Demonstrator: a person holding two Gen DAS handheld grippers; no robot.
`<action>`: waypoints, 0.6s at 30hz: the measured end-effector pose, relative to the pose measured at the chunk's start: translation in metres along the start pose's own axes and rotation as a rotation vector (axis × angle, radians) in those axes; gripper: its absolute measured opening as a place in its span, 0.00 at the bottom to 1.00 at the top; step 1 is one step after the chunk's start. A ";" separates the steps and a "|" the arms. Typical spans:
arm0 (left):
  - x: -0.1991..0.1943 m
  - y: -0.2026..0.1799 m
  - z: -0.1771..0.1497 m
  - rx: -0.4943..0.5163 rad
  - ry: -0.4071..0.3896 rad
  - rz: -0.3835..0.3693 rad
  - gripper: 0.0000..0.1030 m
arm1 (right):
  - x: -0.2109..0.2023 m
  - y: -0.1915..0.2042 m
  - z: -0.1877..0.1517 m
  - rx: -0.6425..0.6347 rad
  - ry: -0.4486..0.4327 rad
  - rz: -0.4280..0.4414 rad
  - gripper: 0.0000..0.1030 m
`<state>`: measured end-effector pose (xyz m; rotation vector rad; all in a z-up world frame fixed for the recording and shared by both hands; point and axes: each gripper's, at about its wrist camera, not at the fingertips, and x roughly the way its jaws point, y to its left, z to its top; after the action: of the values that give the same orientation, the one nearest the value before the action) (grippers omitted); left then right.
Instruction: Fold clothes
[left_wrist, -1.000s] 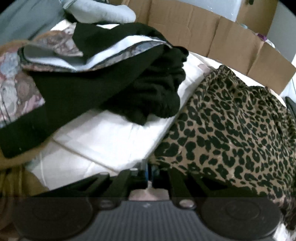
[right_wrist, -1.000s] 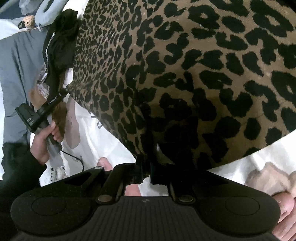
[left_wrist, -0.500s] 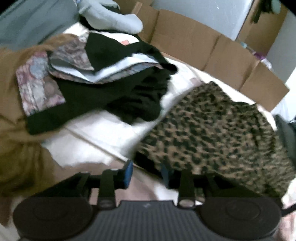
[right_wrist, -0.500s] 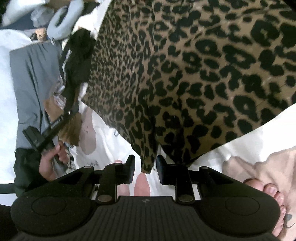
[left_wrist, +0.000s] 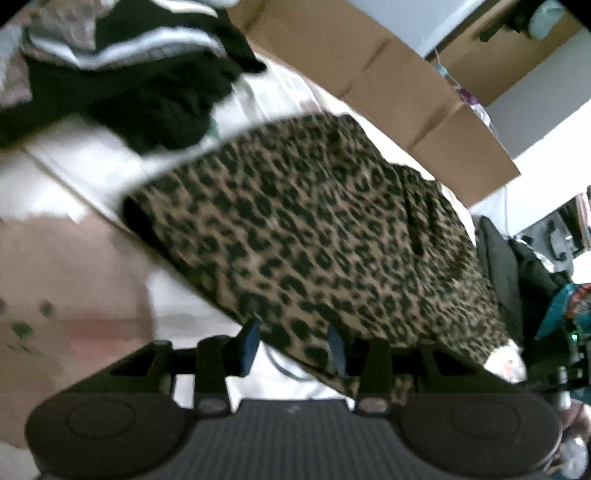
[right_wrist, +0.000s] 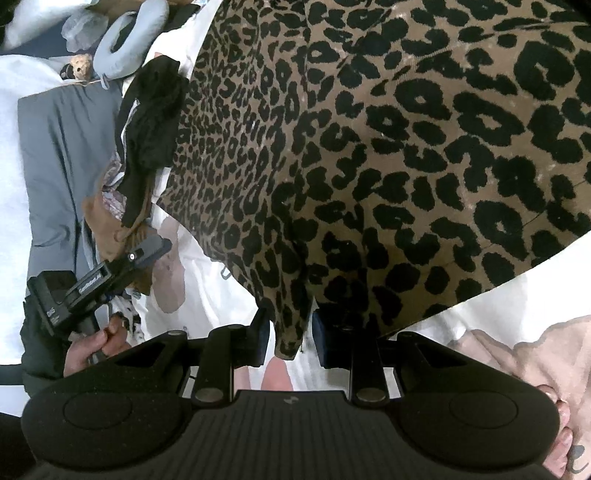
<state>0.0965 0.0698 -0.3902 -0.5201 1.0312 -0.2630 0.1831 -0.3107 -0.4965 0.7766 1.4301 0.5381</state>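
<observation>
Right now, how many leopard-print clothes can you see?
1. The leopard-print garment lies spread on the white sheet, beside the black clothes pile. Others may be hidden in that pile.

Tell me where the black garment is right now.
The black garment lies upper left in the left wrist view, on the clothes pile beside the leopard-print garment; the right wrist view shows it against that garment's left edge.

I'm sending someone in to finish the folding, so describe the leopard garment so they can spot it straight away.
On the white sheet beside the brown cardboard boxes, look right of the heap of black clothes. The tan fabric garment with black leopard spots lies spread flat there, the only spotted piece.
</observation>
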 end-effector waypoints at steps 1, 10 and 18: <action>0.004 -0.001 -0.002 -0.006 0.011 -0.010 0.47 | 0.001 0.000 -0.001 0.002 -0.002 0.006 0.26; 0.034 0.006 -0.013 -0.149 0.093 -0.131 0.51 | 0.016 0.001 -0.002 0.001 0.013 0.013 0.26; 0.050 0.018 -0.022 -0.306 0.134 -0.233 0.52 | 0.026 0.000 -0.002 -0.005 0.022 0.009 0.25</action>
<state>0.1013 0.0564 -0.4459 -0.9123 1.1491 -0.3518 0.1834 -0.2914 -0.5133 0.7758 1.4454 0.5581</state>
